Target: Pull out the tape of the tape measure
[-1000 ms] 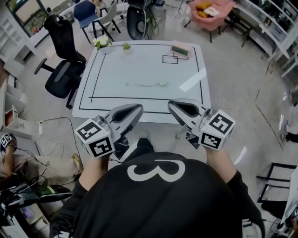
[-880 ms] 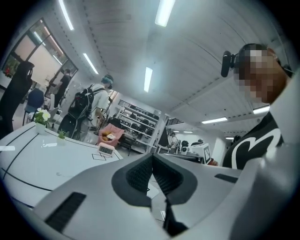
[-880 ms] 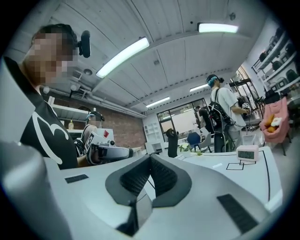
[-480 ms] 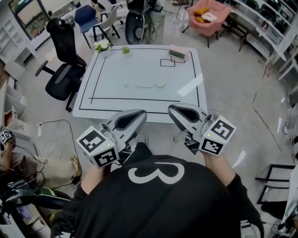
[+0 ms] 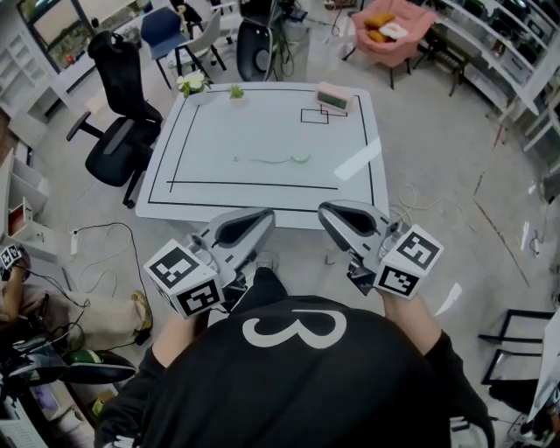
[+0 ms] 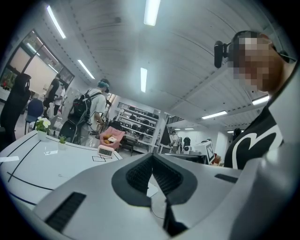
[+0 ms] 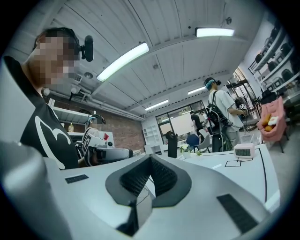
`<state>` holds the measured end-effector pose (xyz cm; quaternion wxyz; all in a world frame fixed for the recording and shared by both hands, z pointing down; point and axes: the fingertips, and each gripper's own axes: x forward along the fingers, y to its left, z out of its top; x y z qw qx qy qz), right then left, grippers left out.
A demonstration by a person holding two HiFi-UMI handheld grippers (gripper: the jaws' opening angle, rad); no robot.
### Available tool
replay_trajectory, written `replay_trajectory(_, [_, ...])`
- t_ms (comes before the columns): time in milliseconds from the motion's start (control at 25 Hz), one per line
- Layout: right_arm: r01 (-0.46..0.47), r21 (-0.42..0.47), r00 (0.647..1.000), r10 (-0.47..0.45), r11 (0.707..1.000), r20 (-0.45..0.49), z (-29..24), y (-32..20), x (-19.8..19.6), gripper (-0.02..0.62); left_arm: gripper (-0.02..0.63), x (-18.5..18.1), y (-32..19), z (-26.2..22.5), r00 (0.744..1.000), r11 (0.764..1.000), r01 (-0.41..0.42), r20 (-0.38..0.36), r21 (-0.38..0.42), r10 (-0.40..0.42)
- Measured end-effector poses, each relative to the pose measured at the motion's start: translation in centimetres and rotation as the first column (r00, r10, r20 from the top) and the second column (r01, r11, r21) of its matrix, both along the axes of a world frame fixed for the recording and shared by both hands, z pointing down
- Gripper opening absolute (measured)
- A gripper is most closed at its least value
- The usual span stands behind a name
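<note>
Left gripper (image 5: 265,214), right gripper (image 5: 323,211) — jaws together, near the table (image 5: 262,122).

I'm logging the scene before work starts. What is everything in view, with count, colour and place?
table: one, white with black lines, ahead of the person
tape measure: one, pale green, mid-table
clock: one, pinkish, table's far right corner
plants: two, green, table's far left edge
office chair: one, black, left of table
blue chair: one, blue, beyond the table
armchair: one, pink, beyond the table
left gripper: one, grey, jaws shut, empty, short of table
right gripper: one, grey, jaws shut, empty, short of table
</note>
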<state>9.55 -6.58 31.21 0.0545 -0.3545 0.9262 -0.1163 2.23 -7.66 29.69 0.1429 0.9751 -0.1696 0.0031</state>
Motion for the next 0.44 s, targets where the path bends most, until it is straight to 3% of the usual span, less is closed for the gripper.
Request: replay_trajectory(440, [0.003,-0.010,1.000,-0.003,1.000,-0.003,0.77,0.81,0.03,0.009,0.003,-0.14,0.70,0.64,1.000,1.000,0.014,0.008,-0.016,-0.014])
